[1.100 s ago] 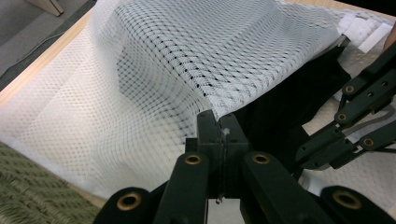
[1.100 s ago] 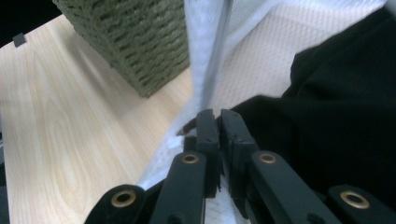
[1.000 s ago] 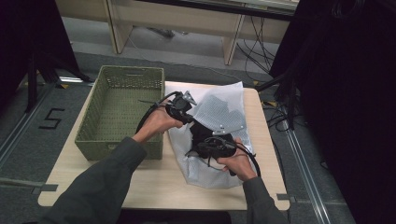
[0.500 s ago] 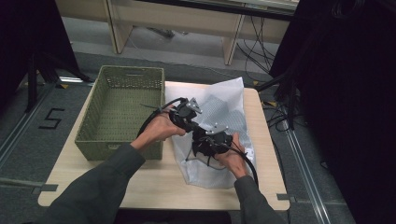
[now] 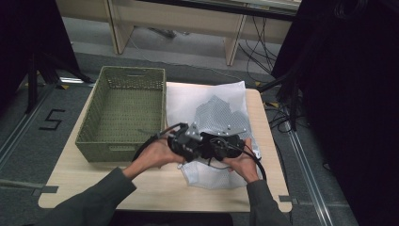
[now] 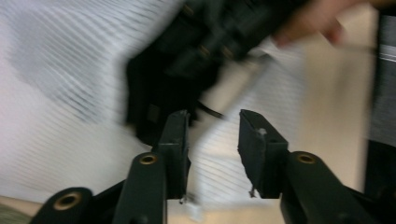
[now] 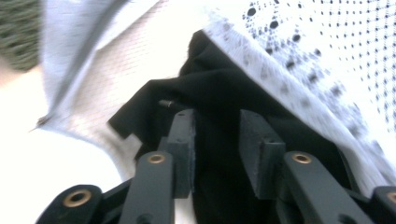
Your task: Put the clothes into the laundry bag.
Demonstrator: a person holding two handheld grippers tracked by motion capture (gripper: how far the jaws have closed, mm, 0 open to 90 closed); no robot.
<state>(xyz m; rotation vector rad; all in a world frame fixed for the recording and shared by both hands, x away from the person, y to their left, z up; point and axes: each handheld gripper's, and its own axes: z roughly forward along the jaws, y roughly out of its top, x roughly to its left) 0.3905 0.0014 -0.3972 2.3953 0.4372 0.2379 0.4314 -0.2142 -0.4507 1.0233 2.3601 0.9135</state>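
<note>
Plainly, the white mesh bag [image 5: 221, 117] lay limp across the bench's [image 5: 155, 190] right half beside the green basket [image 5: 124, 113], dark cloth [image 7: 224, 154] seemingly inside. Soft and light, it wanted pinching at its hem. The left gripper [image 6: 212, 140] and right gripper [image 7: 217, 140] had just been opening, part-open, pads pressing nothing.

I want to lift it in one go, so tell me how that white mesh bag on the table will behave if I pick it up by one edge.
The white mesh bag lies creased and rumpled, so it will probably flop and drape, not stay flat. Its thin, see-through netting suggests little weight. The black cloth in its opening may slide out if that end tips down.
</note>
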